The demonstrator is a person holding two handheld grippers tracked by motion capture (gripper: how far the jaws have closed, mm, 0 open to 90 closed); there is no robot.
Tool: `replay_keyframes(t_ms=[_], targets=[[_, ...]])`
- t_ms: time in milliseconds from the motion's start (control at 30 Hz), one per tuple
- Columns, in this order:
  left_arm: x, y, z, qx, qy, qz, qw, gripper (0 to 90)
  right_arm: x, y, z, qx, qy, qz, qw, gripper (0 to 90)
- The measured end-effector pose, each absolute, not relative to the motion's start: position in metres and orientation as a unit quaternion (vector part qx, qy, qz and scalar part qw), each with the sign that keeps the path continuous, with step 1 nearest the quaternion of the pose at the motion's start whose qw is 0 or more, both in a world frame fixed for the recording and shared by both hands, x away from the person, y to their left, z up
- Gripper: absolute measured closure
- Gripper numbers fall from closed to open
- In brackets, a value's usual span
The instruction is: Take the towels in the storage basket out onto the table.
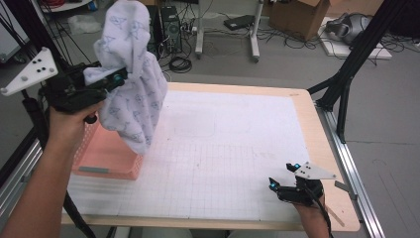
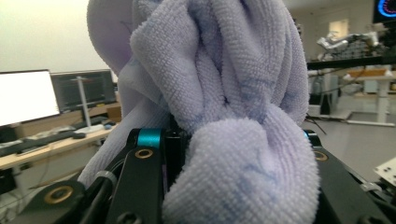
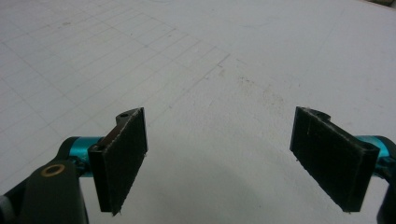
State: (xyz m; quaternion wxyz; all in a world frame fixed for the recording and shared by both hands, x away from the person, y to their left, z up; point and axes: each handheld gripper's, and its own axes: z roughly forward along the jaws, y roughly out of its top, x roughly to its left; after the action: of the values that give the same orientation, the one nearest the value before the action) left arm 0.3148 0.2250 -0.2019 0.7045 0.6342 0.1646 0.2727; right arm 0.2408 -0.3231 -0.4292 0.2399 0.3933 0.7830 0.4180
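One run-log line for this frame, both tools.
left tool: shut on towel, held above pink basket | right tool: open, empty, low over table

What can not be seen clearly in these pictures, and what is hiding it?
- Inside of the pink basket: high view, covered by the hanging towel and the person's left hand.
- Pads of the left gripper: left gripper view, buried in bunched towel.
- Top of the towel: cut off by the upper edge in both these views.
- Right gripper: small in the high view; its own view shows the jaws standing apart over the white mat.
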Motion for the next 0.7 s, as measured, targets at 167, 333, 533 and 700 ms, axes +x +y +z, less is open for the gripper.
replay_keyframes(t_ms=[167,333,533,700], targets=[[0.32,0.196,-0.212,0.647,0.155,0.243,0.706,62.0,0.241,-0.323,-0.43,0.393,0.782,0.419,0.24,18.1],[0.326,0.164,-0.228,0.655,0.146,0.21,0.711,61.9,0.241,-0.324,-0.43,0.395,0.782,0.419,0.239,18.1],[0.332,0.122,-0.253,0.671,0.137,0.168,0.709,61.9,0.241,-0.325,-0.429,0.392,0.782,0.42,0.24,18.1],[0.337,0.088,-0.272,0.678,0.133,0.139,0.709,61.7,0.242,-0.325,-0.429,0.396,0.78,0.422,0.237,18.1]])
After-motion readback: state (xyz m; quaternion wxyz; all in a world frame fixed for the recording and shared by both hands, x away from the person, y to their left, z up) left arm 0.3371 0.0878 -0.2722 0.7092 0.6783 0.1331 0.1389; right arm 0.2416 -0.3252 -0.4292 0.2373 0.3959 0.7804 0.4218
